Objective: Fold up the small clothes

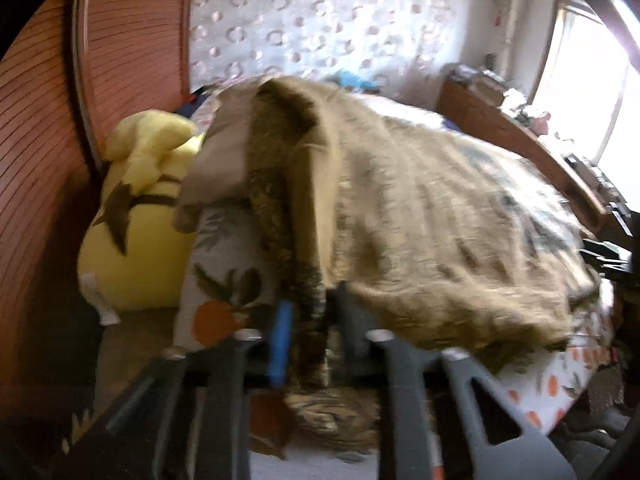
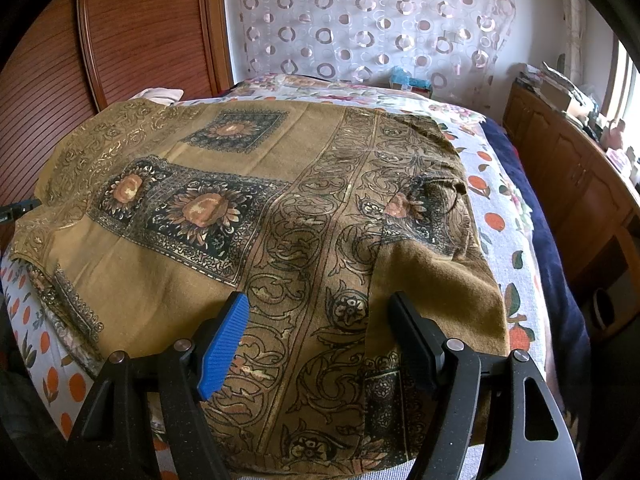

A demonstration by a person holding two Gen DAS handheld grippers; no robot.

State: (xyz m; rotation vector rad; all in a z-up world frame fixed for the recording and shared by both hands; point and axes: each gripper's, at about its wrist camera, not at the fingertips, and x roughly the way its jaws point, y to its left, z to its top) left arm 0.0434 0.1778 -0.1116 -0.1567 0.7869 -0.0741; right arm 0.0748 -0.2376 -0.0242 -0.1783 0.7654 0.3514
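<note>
A mustard-brown garment with dark floral squares and scroll borders [image 2: 280, 208] lies spread on the bed. My right gripper [image 2: 320, 312] is open just above its near edge, the blue pad [image 2: 224, 344] left and the black finger [image 2: 416, 340] right, with nothing between them. In the left wrist view my left gripper [image 1: 310, 320] is shut on a fold of the same garment [image 1: 400, 208], lifting its edge so the cloth drapes up and away from the fingers. The left view is blurred by motion.
The bed has an orange-fruit print sheet [image 2: 496, 216]. A yellow plush toy [image 1: 136, 216] lies by the wooden wardrobe [image 1: 40, 160] on the left. A wooden cabinet [image 2: 568, 184] with clutter stands on the right under a window. A curtain with ring patterns [image 2: 360, 20] hangs behind.
</note>
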